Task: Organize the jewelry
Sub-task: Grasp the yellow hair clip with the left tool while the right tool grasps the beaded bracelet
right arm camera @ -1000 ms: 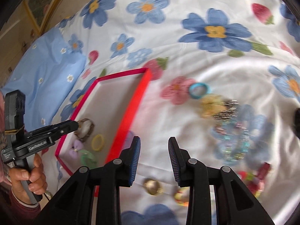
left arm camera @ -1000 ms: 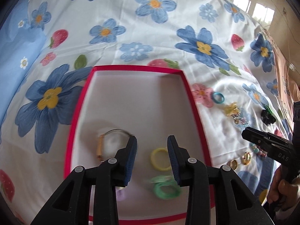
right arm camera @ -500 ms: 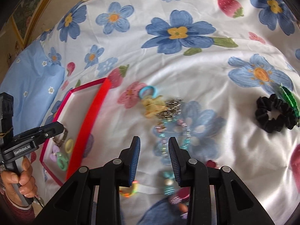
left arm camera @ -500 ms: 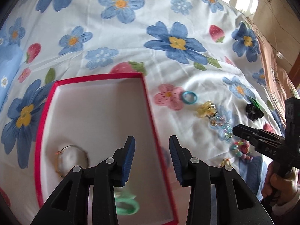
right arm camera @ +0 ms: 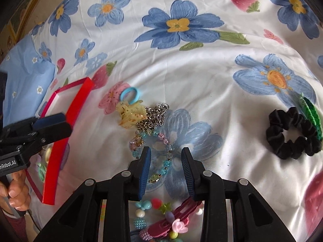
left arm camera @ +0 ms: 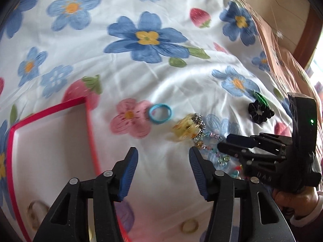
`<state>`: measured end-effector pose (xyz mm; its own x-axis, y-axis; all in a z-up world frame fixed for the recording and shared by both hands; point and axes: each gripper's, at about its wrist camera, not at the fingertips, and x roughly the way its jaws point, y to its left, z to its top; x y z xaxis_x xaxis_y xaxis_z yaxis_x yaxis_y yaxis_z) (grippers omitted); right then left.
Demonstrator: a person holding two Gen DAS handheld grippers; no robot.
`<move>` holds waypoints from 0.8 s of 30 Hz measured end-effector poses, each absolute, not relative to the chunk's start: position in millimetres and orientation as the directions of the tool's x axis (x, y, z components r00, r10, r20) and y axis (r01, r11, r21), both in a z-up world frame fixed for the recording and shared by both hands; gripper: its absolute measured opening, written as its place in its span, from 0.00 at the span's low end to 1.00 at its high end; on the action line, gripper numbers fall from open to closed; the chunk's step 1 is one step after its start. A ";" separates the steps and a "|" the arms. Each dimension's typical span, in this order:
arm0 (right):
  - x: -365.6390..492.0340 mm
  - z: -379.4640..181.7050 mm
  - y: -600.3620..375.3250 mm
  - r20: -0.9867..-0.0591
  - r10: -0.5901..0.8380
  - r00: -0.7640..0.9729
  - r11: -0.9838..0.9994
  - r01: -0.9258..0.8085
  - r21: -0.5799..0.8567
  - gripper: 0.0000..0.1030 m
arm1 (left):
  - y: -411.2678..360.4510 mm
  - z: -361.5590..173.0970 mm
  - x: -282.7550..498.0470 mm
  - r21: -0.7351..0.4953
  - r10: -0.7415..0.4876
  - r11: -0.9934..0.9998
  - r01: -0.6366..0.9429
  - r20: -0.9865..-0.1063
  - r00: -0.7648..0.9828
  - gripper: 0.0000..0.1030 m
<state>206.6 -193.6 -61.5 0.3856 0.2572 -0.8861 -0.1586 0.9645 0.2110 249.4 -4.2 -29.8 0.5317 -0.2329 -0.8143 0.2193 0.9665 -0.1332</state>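
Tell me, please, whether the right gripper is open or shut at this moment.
Open. The right gripper has a clear gap between its blue pads, with the beaded bracelet on the bedsheet visible between them, ungripped.

- Bright, soft daylight; blown-out window glare at the left wrist view's upper right.
- Fisheye bending and black vignetting at all corners.
- Motion blur smears the left view; bottom right of the right view is soft.

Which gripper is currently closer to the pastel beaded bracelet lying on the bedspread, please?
Right. The right gripper hangs directly over the beaded bracelet, its open fingers framing the loop. The left gripper is off to the side, between the bracelet and the red tray.
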 end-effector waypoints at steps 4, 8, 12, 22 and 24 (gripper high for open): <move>209.0 -68.3 -191.1 -0.894 0.247 0.375 0.965 -0.175 0.194 0.28 | -22.4 -43.6 273.6 -0.113 -0.228 0.963 0.246 -0.828 0.513 0.55; 209.5 -69.0 -196.0 -0.892 0.252 0.376 0.965 -0.168 0.202 0.07 | -37.8 -56.3 293.0 -0.105 -0.231 0.958 0.268 -0.837 0.496 0.56; 206.4 -65.2 -203.1 -0.880 0.278 0.385 0.959 -0.158 0.234 0.07 | -48.3 -65.1 304.7 -0.089 -0.224 0.955 0.283 -0.843 0.489 0.57; 198.1 -43.1 -217.1 -0.843 0.316 0.435 0.949 -0.130 0.288 0.07 | -59.2 -71.1 316.4 -0.122 -0.264 0.945 0.304 -0.835 0.484 0.29; 196.5 -40.1 -218.3 -0.838 0.324 0.439 0.946 -0.129 0.298 0.07 | -57.3 -67.3 315.1 -0.133 -0.276 0.942 0.307 -0.828 0.489 0.26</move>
<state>196.5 -218.3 -40.1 0.4393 0.3239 -0.8379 -0.1288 0.9458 0.2981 315.1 -57.3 -67.3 0.4886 -0.2759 -0.8278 0.3071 0.9424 -0.1328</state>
